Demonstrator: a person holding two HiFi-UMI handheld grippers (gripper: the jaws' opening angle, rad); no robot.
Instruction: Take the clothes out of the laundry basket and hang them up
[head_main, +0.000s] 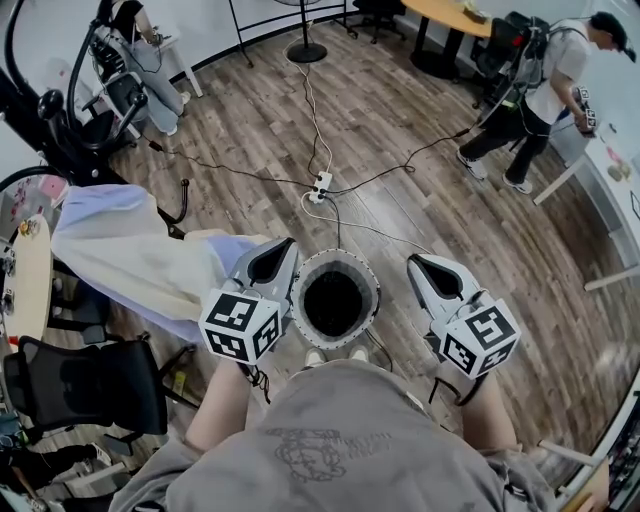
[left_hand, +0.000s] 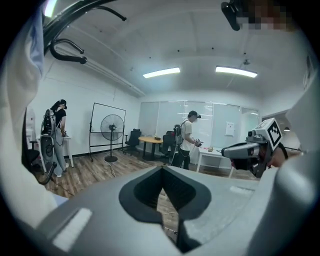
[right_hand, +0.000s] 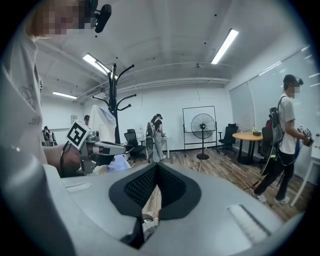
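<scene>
The laundry basket stands on the wood floor right in front of my feet, round with a white rim and a dark inside. In the head view it sits between my two tongs. A pale garment, cream with a lavender edge, hangs to the left of the basket on a black coat rack. Its lower end reaches close beside my left tongs, and I cannot tell whether they touch.

My left tongs point forward, just left of the basket rim. In the left gripper view their tips are clenched together with nothing between them, only floor showing past the notch. My right tongs are level with them, just right of the basket. In the right gripper view they are clenched too, also with nothing held. Each tongs carries a cube with black and white square markers.

Beyond the basket, a white power strip lies on the floor with cables running from it. A standing fan is near the far wall, next to a round wooden desk. One person stands by a white desk at the far right, and another stands at the far left. A black office chair is near my left side.
</scene>
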